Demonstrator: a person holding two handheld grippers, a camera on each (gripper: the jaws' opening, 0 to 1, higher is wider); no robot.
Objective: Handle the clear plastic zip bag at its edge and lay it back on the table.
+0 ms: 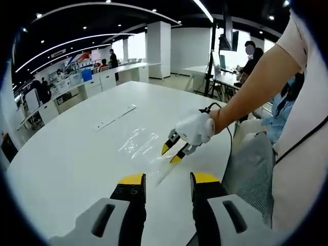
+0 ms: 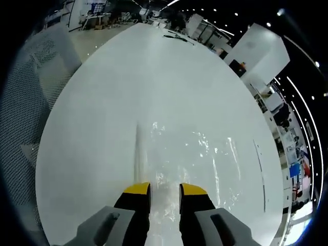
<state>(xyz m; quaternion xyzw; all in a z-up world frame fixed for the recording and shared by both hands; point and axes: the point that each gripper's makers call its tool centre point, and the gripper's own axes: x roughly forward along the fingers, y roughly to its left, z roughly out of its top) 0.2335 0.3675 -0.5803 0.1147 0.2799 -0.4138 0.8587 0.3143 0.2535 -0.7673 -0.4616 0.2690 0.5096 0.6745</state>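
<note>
The clear plastic zip bag (image 1: pixel 137 144) lies flat and crinkled on the white table (image 1: pixel 66 159). My right gripper (image 1: pixel 170 154), held by a white-gloved hand (image 1: pixel 197 128), sits low at the bag's near edge with its yellow tips a little apart. In the right gripper view the bag (image 2: pixel 197 159) spreads ahead, its straight zip edge (image 2: pixel 139 151) running away from the left tip, and the right gripper (image 2: pixel 165 189) is open with plastic between the tips. My left gripper (image 1: pixel 168 178) hovers open above the table, short of the bag, holding nothing.
A thin white strip (image 1: pixel 115 118) lies on the table beyond the bag. A grey mesh chair (image 1: pixel 251 169) stands at the table's edge beside the person's sleeve (image 1: pixel 302 128). Office desks (image 1: pixel 110 77) and people are far behind.
</note>
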